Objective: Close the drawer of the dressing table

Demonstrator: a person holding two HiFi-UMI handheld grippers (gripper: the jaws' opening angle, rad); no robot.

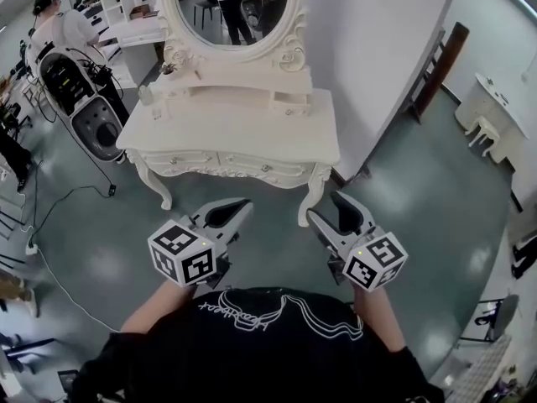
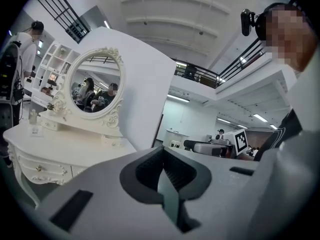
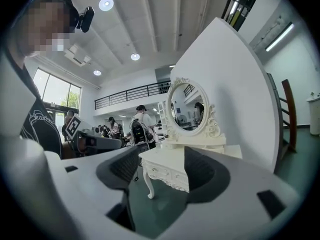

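**Both claws held back from the dressing table: closing not begun**

My right gripper (image 1: 325,206) has its jaws wide apart with nothing between them, and my left gripper (image 1: 247,206) has its jaws drawn together on nothing. Both hover close to my chest over the green floor (image 1: 403,191), well apart from the dressing table (image 1: 252,133). It stands ahead against the white wall (image 1: 377,49), under its oval mirror (image 1: 231,7). A small drawer (image 1: 289,102) on the tabletop, right of the mirror's base, looks to jut from its little case. I judge that's the one to shut, though I can't be sure from here. Nothing is done yet — approach, contact and push all remain.
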